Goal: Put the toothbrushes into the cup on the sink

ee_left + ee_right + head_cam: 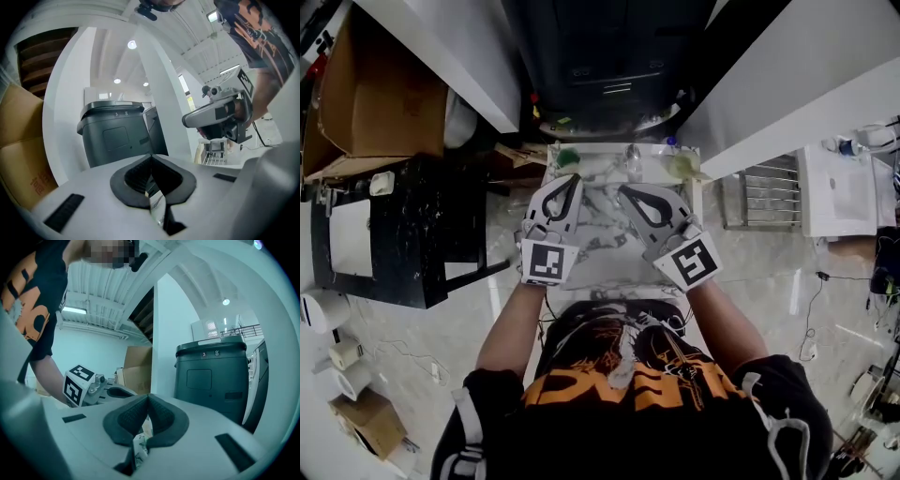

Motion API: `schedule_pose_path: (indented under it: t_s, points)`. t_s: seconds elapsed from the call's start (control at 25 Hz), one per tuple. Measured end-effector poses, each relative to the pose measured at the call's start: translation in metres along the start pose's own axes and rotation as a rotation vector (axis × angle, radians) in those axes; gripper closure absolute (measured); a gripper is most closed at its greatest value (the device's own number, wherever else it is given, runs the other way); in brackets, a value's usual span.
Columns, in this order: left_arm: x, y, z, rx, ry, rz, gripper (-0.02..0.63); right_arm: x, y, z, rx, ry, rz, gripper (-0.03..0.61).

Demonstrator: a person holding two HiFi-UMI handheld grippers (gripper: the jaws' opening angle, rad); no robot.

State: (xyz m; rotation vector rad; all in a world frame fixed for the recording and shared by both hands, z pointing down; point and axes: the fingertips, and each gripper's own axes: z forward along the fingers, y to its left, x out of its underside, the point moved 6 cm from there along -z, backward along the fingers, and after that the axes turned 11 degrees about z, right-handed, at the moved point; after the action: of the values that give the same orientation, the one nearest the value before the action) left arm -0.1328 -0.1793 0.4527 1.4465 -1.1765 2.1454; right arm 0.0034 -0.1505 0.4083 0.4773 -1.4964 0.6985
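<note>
Black orange-printed shirt (628, 389), bottom centre; left gripper (572, 181) and right gripper (624, 191), both clenched empty, over a narrow marbled sink top (605, 267) hemmed by white walls (797, 75). Gripper views alone show the dark grey bin's front (112, 136).

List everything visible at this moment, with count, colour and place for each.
sink top: one, white marbled, centre, under the grippers
green things: two, one green, one yellowish, at the sink top's back corners; too small to name
cardboard box: one, brown, upper left
table: one, black, left of the sink top
bin: one, dark grey, behind the sink top
paper rolls: about three, white, floor at lower left
wire rack: one, grey, right of the sink top
basin: one, white, far right
left gripper: one, white, jaws together, empty
right gripper: one, white, jaws together, empty
forearms: two, bare, below the grippers
</note>
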Motion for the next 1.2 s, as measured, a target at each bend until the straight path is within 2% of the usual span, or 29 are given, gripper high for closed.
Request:
schedule_pose_path:
  t_s: [0.44, 0.64, 0.8, 0.84, 0.96, 1.0, 1.2]
  points:
    - [-0.067, -0.023, -0.02, 0.057, -0.104, 0.068, 0.591, -0.018, 0.006, -0.04, 0.024, -0.032, -0.029, 0.565]
    - [-0.092, -0.038, -0.033, 0.099, -0.136, 0.01, 0.591, -0.031, 0.012, -0.062, 0.046, -0.059, -0.014, 0.565]
    - [-0.112, -0.044, -0.045, 0.118, -0.144, -0.002, 0.591, -0.041, 0.02, -0.076, 0.05, -0.075, 0.0, 0.565]
    - [-0.117, -0.045, -0.049, 0.109, -0.15, -0.025, 0.591, -0.044, 0.024, -0.08, 0.049, -0.079, 0.006, 0.565]
    - [-0.128, -0.048, -0.058, 0.039, -0.194, -0.199, 0.591, -0.056, 0.034, -0.092, 0.036, -0.102, 0.021, 0.565]
    - [-0.13, -0.049, -0.061, 0.029, -0.2, -0.225, 0.591, -0.06, 0.037, -0.095, 0.029, -0.11, 0.025, 0.565]
    - [-0.14, -0.055, -0.073, 0.031, -0.196, -0.251, 0.591, -0.069, 0.049, -0.107, 0.0, -0.127, 0.014, 0.565]
